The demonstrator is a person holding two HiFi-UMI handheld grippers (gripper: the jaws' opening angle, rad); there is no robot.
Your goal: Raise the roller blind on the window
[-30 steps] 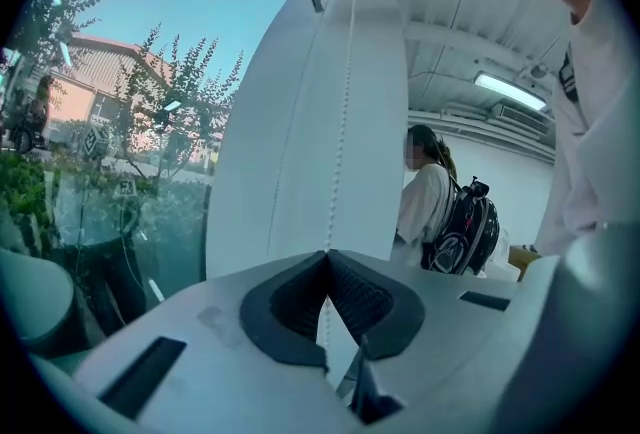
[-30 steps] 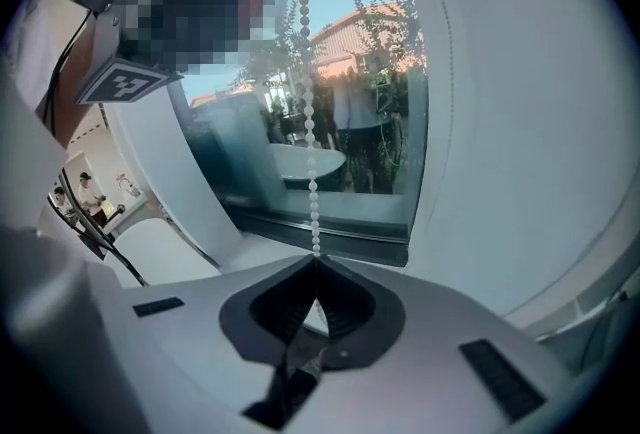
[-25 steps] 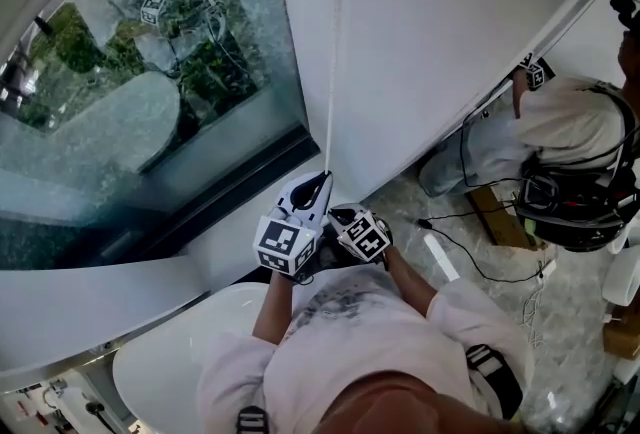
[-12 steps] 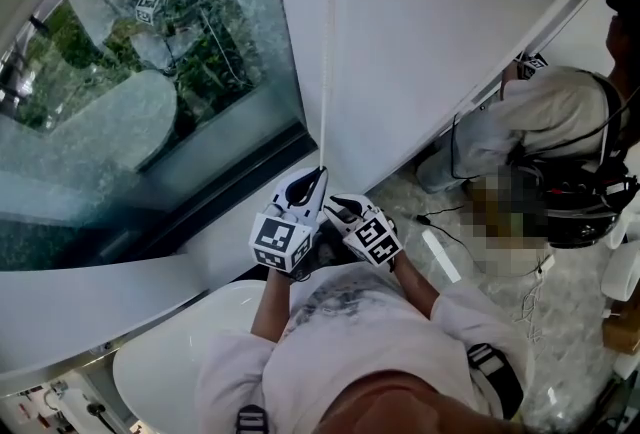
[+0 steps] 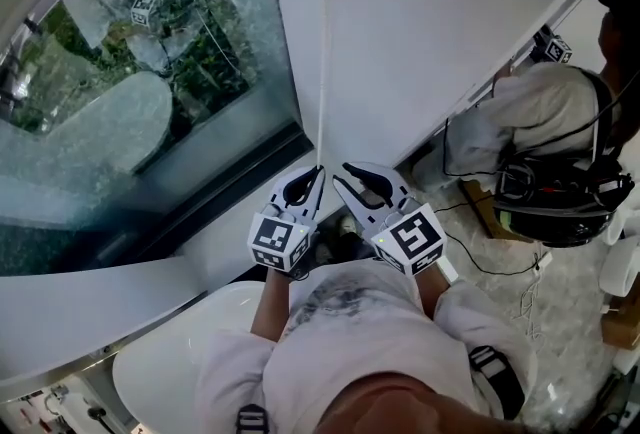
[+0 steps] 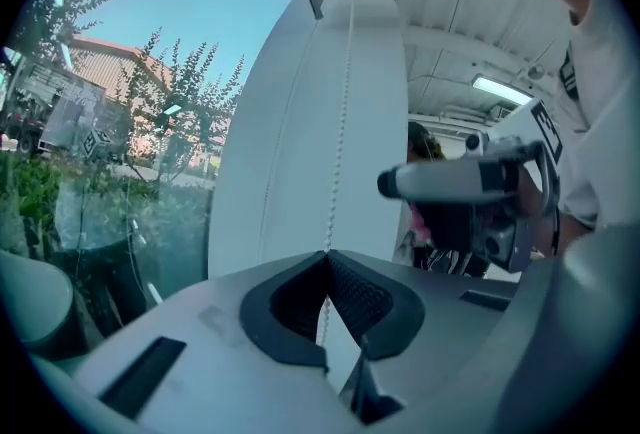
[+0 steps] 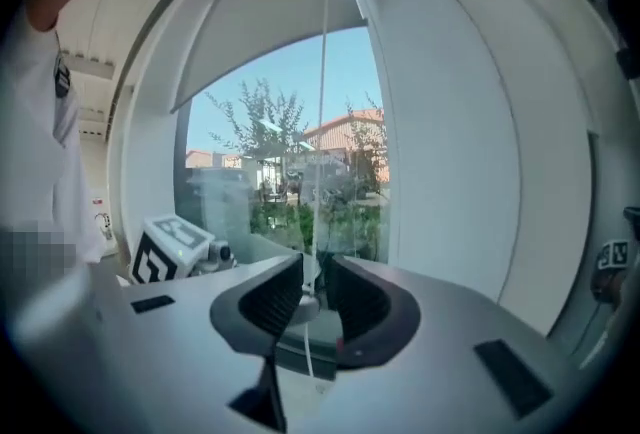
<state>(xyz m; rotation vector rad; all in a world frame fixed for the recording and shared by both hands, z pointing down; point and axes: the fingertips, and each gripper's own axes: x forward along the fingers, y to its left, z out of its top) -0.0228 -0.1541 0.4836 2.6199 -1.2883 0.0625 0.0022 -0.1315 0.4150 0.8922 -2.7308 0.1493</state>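
Thin bead cord (image 5: 324, 52) hangs beside the window (image 5: 150, 92), blind (image 7: 260, 2) up near its top; left gripper (image 5: 318, 170) fingers pressed together pinching it, right gripper (image 5: 352, 174) fingers spread just beside it; looks light, limp, slippy, so pinch squarely on the beads higher up

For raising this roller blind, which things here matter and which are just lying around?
Job: roller blind, bead chain, window, left gripper shut on the chain, right gripper open.
Lying about: second person, wooden block on the floor, white tub.
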